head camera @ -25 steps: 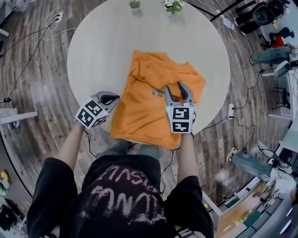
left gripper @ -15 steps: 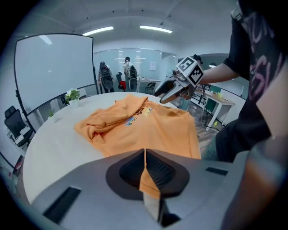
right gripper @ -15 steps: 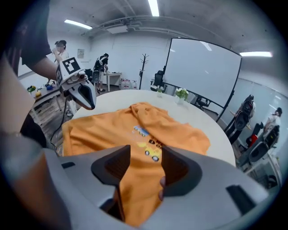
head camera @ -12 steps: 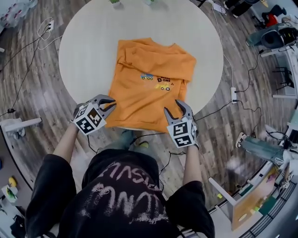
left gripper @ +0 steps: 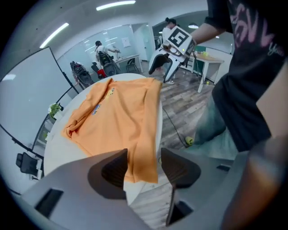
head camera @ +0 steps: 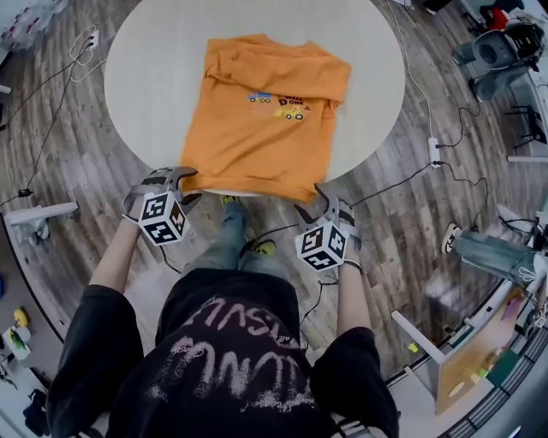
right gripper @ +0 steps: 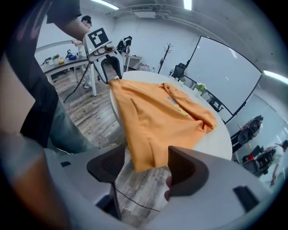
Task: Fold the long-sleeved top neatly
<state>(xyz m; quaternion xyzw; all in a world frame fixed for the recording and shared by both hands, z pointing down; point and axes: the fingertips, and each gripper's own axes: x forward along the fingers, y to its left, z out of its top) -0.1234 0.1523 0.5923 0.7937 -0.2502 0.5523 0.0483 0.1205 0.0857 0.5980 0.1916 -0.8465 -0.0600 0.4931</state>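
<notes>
Left claw (head camera: pixel 190 185) and right claw (head camera: pixel 312 204), opening, straddle hanging hem of top (head camera: pixel 261 111).

Head view: even, soft indoor light, slightly muted. The pale round table (head camera: pixel 145 60) is the brightest area, without hard glare. The orange top (head camera: pixel 257 120) looks sharp and vivid, its folds softly shaded. Wide-angle distortion bends the floorboards (head camera: pixel 68 171) toward the frame edges, and the person's legs (head camera: pixel 227 244) at centre are smeared by motion. Both gripper views are round fisheye pictures with black corners. Ceiling light strips (left gripper: pixel 114 5) glow at the upper left of the left gripper view, and another ceiling strip (right gripper: pixel 188 4) at top centre of the right. The nearest foreground along each bottom edge is soft and shadowed.
</notes>
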